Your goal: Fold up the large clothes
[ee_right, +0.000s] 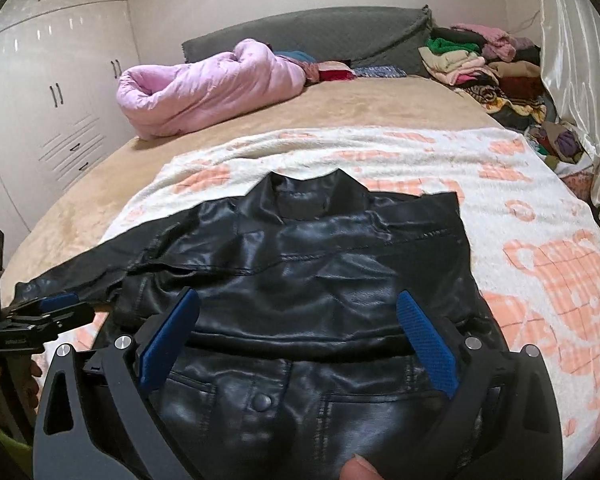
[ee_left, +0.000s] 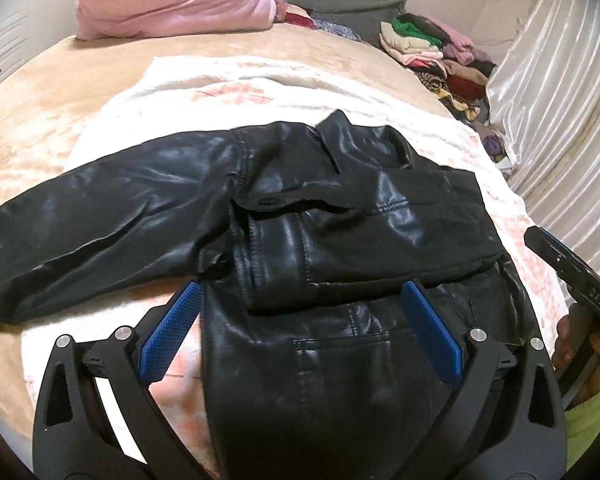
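A black leather jacket point(ee_left: 300, 216) lies flat on a white and orange blanket point(ee_left: 260, 92) on the bed. Its left sleeve point(ee_left: 80, 220) stretches out to the left; the right sleeve is folded across the body. My left gripper point(ee_left: 304, 292) is open and empty, hovering over the jacket's lower left part. In the right wrist view the same jacket point(ee_right: 320, 272) fills the middle, collar at the far end. My right gripper point(ee_right: 300, 300) is open and empty above the jacket's lower hem. The left gripper point(ee_right: 48, 312) shows at the left edge of that view.
A pink duvet point(ee_right: 204, 88) lies rolled at the head of the bed by a grey headboard point(ee_right: 320, 32). A pile of mixed clothes point(ee_right: 492, 68) sits at the far right corner. A shiny curtain point(ee_right: 572, 60) hangs on the right; white wardrobes point(ee_right: 48, 80) stand on the left.
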`<control>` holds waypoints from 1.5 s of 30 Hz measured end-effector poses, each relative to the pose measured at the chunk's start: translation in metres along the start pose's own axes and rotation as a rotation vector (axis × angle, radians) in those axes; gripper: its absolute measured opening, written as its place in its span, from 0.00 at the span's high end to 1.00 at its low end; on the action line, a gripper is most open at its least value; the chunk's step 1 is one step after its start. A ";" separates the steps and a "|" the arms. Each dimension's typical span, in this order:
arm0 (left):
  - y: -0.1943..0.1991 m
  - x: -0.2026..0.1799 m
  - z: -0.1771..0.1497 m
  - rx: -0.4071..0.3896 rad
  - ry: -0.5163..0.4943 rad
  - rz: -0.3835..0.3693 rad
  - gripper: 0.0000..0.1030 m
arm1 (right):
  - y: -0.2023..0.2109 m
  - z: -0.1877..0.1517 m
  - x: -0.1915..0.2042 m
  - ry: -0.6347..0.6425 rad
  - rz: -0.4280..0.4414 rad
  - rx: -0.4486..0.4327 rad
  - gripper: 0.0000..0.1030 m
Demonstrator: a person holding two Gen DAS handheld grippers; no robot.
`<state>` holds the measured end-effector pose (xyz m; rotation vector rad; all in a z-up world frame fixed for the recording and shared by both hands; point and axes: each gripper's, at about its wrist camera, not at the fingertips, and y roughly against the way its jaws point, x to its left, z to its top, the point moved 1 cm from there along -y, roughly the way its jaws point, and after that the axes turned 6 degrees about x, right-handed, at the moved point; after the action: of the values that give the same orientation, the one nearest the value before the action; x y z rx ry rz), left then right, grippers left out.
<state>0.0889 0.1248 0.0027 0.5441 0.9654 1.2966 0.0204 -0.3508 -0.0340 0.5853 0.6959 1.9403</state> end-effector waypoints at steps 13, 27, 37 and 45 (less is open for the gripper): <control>0.033 0.036 -0.003 -0.054 0.094 0.006 0.09 | 0.017 0.017 0.051 0.070 0.055 -0.045 0.04; 0.063 0.079 -0.010 -0.107 0.167 0.020 0.09 | 0.020 0.035 0.111 0.078 0.097 -0.074 0.04; 0.088 0.113 -0.018 -0.177 0.214 0.100 0.09 | 0.010 0.039 0.160 0.150 0.132 -0.074 0.04; 0.101 0.143 -0.026 -0.201 0.270 0.138 0.09 | -0.004 0.039 0.205 0.224 0.158 -0.047 0.04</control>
<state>0.0092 0.2801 0.0294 0.2881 1.0163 1.6004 -0.0387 -0.1565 0.0136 0.4072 0.7595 2.1865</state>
